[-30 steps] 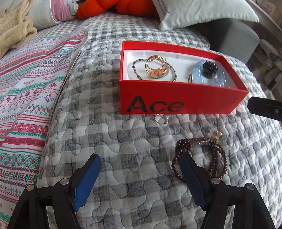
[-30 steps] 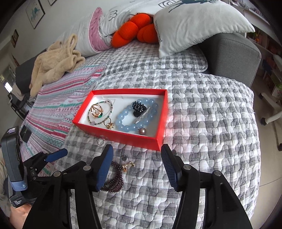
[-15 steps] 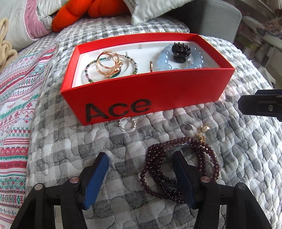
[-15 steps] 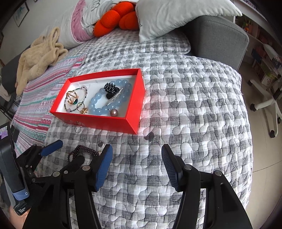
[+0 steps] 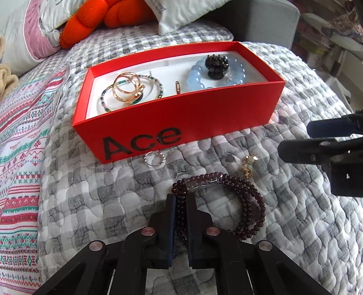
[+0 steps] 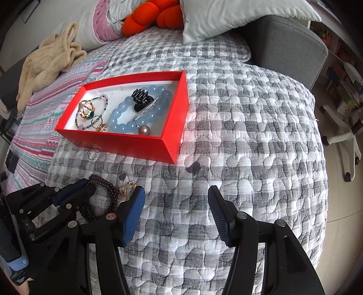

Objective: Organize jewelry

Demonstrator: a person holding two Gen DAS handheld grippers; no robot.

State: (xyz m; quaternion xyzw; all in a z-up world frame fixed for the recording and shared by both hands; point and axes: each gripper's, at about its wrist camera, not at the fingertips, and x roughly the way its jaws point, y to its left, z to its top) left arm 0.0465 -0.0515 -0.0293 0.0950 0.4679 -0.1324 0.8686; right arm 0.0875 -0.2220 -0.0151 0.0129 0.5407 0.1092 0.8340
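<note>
A dark red bead bracelet (image 5: 247, 199) lies coiled on the grey checked quilt in front of a red "Ace" box (image 5: 181, 122). My left gripper (image 5: 180, 202) is shut on the bracelet's left strands; it also shows in the right wrist view (image 6: 84, 188) with the bracelet (image 6: 109, 192). The box (image 6: 145, 145) holds gold rings, a beaded chain, a blue bead bracelet (image 5: 199, 77) and a black hair clip (image 5: 215, 63). A silver ring (image 5: 154, 157) and gold earrings (image 5: 247, 165) lie loose on the quilt. My right gripper (image 6: 175, 204) is open and empty, right of the bracelet.
A striped blanket (image 5: 20, 145) covers the bed's left side. Pillows (image 6: 226, 15), an orange cushion (image 6: 145, 20) and a beige throw (image 6: 50, 56) lie at the back. A grey sofa arm (image 6: 288, 45) stands at the far right. The bed edge drops off to the right.
My left gripper moved forward and closed on the dark bead bracelet. The right gripper stayed open and shifted a little to the right.
</note>
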